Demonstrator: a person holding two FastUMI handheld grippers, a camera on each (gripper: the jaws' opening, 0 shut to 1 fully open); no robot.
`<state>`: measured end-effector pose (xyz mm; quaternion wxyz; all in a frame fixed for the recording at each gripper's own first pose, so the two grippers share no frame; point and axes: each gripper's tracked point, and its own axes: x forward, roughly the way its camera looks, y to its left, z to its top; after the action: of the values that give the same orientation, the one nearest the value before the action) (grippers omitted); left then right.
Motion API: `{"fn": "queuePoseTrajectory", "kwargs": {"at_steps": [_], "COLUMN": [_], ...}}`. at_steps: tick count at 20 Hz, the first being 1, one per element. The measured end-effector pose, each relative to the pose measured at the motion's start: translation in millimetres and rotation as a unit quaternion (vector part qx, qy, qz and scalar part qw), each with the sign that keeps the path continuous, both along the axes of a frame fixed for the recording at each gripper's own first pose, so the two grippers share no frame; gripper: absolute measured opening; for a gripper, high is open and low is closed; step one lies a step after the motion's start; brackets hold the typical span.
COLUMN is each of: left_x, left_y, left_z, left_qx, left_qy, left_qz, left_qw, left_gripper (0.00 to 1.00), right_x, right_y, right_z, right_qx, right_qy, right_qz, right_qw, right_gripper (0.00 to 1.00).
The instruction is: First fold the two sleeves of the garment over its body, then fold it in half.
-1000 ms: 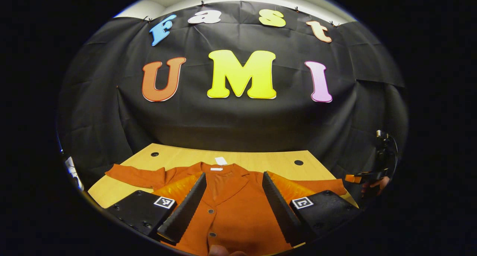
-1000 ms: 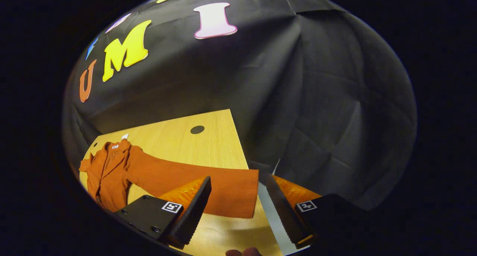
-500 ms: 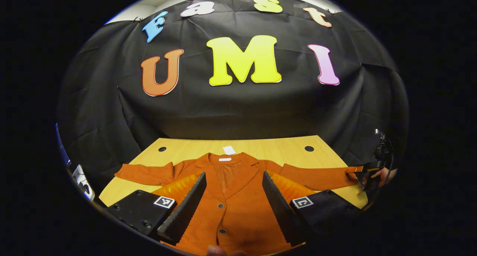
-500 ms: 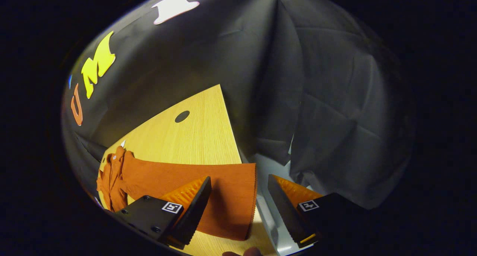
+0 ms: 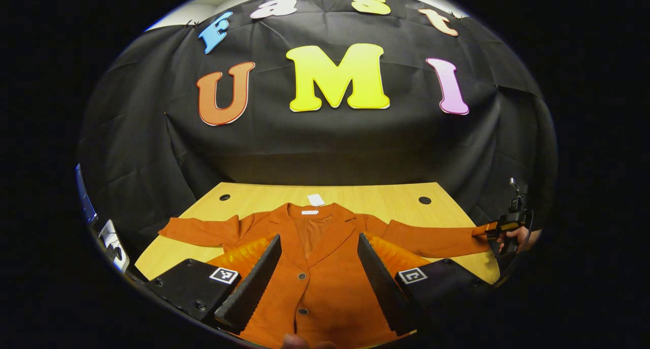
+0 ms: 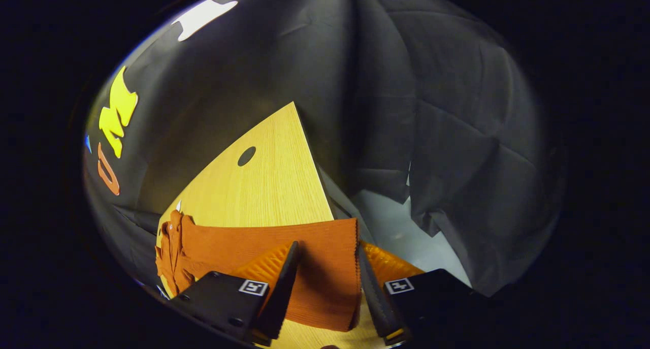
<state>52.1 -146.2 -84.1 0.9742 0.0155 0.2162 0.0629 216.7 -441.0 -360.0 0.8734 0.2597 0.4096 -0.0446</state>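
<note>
Recording booth: black cloth wall (image 5: 325, 146).

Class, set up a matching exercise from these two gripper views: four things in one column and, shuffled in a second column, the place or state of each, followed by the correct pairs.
1. left gripper
2. right gripper
3. white tag
4. jacket buttons

A. at the collar
B. down the front of the body
C. open above the jacket's front
D. fingers either side of the sleeve cuff, closing in

Pairs: 1-C, 2-D, 3-A, 4-B
</note>
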Motion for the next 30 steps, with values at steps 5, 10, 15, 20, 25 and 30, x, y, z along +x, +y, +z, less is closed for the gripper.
{"fn": "queuePoseTrajectory", "kwargs": {"at_steps": [5,10,15,20,25,30], "left_x": [-4.0,-11.4,-6.6,-0.8,-13.1,-42.6], "left_y": [6.0,13.0,31.1,65.4,128.5,229.4], "left_z": [0.5,3.1,14.5,29.9,31.8,35.0], "left_qx": [0.000,0.000,0.014,0.020,-0.044,-0.040], "left_qy": [-0.002,-0.009,-0.038,-0.080,-0.105,-0.119], "left_qz": [0.017,0.023,0.005,-0.029,-0.016,0.031], "left_qw": [1.000,1.000,0.999,0.996,0.993,0.992], "left_gripper": [0.98,0.98,0.98,1.00,1.00,1.00], "right_x": [-4.3,-0.2,5.9,13.9,28.5,46.8], "right_y": [-12.4,-2.4,26.3,109.4,245.6,397.1], "right_z": [8.1,39.6,114.6,215.1,295.8,320.8], "right_qx": [-0.047,-0.034,-0.057,-0.058,-0.014,0.003], "right_qy": [0.006,-0.027,-0.075,-0.123,-0.141,-0.162], "right_qz": [-0.014,-0.021,-0.015,-0.004,0.023,0.072], "right_qw": [0.999,0.999,0.995,0.991,0.990,0.984], "right_gripper": [0.36,0.02,0.02,0.02,0.02,0.02]}}
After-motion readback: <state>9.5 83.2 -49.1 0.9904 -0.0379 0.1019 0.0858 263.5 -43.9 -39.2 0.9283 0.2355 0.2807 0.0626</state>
